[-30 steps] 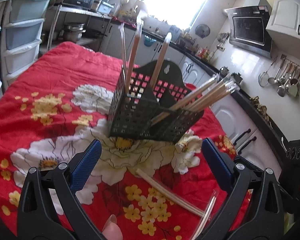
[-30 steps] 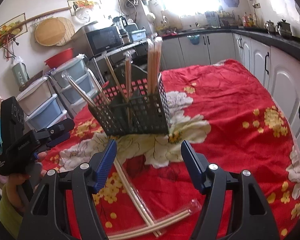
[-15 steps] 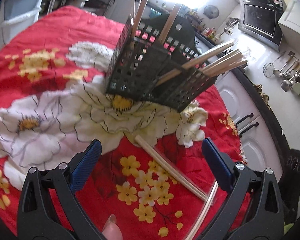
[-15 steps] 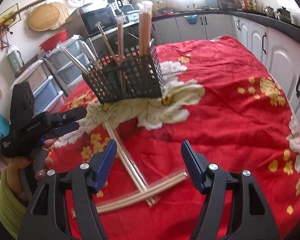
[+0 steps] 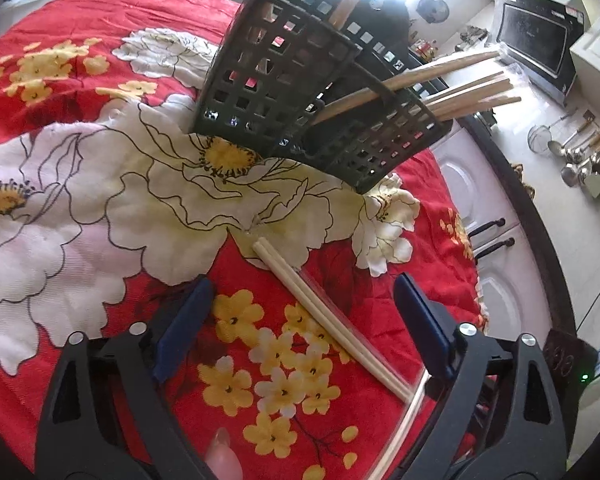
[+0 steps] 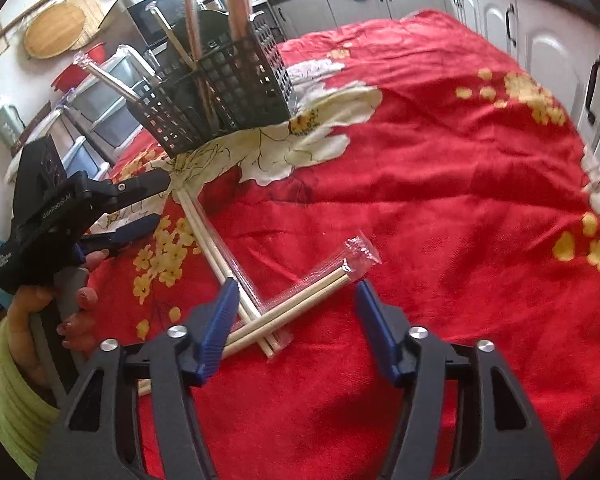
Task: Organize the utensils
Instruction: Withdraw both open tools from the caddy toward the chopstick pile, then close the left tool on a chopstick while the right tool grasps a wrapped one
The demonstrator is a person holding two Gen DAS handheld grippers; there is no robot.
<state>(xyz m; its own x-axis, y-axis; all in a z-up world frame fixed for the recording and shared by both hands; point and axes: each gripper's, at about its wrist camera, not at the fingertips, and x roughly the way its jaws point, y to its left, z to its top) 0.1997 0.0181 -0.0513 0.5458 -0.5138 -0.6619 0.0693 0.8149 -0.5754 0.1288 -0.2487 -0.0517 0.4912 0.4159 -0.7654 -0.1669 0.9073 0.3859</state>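
both grippers dropped low over two chopstick pairs left on desk; left gripper and right gripper jaws narrowing, open, empty. pickup for basket next, probably

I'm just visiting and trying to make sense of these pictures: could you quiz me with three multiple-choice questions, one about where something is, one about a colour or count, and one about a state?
1. Where do the two wrapped chopstick pairs lie?
A. On the cloth, crossed
B. Inside the basket
C. On the counter

2. What is the cloth's main colour?
A. Blue
B. Red
C. Green

3. How does the right gripper stand?
A. Shut on a spoon
B. Shut on the basket
C. Open, holding nothing

Answers:
1. A: one wrapped chopstick pair lies across the other wrapped pair on the cloth, in front of the black mesh basket.
2. B: the cloth is red with white and yellow flowers.
3. C: the right gripper has its jaws apart above the crossed pairs, pressing on neither; they have just been closing.
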